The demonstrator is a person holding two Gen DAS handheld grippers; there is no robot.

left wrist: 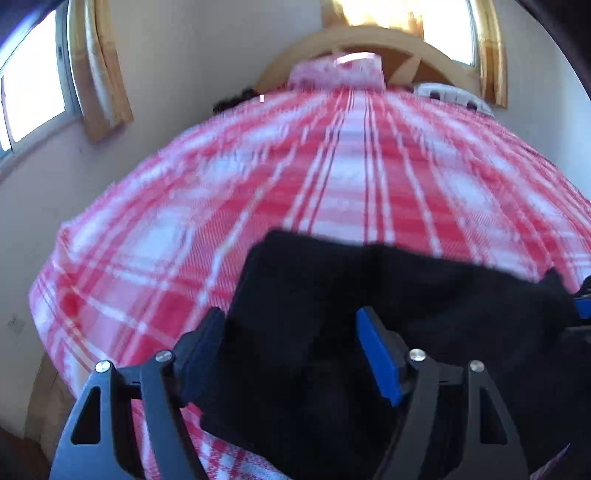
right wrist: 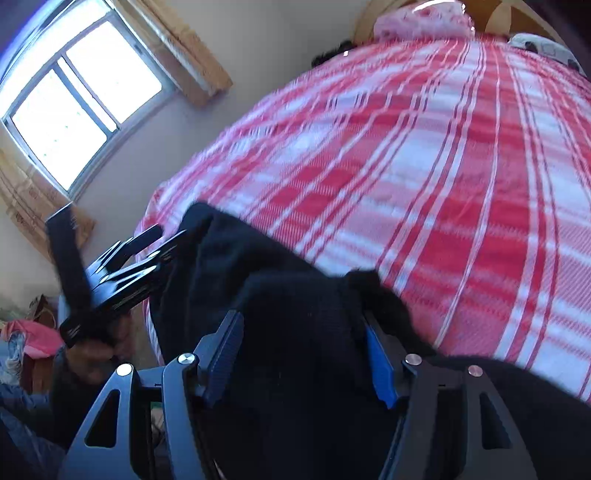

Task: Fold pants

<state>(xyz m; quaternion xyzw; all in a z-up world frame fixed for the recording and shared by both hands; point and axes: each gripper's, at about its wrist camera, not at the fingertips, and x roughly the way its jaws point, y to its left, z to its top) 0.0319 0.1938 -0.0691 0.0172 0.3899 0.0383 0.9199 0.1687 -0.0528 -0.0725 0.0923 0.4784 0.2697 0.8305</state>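
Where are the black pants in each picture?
Left wrist view: the black fabric pants lie bottom centre to right, on the red-and-white checked bedspread, between the gripper's fingers.
Right wrist view: the pants lie bottom left to centre, between the fingers.
Shared landmark: the pink patterned pillow at the wooden headboard.

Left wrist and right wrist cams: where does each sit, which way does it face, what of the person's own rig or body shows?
Left wrist: on the left gripper, looking down along its open fingers over black pants toward the headboard; the right gripper's blue tip shows at the right edge.
Right wrist: on the right gripper, fingers open over the pants, facing up the plaid bedspread; the left gripper and the hand holding it show at left.
Shared: pants, bedspread, pillow, window.
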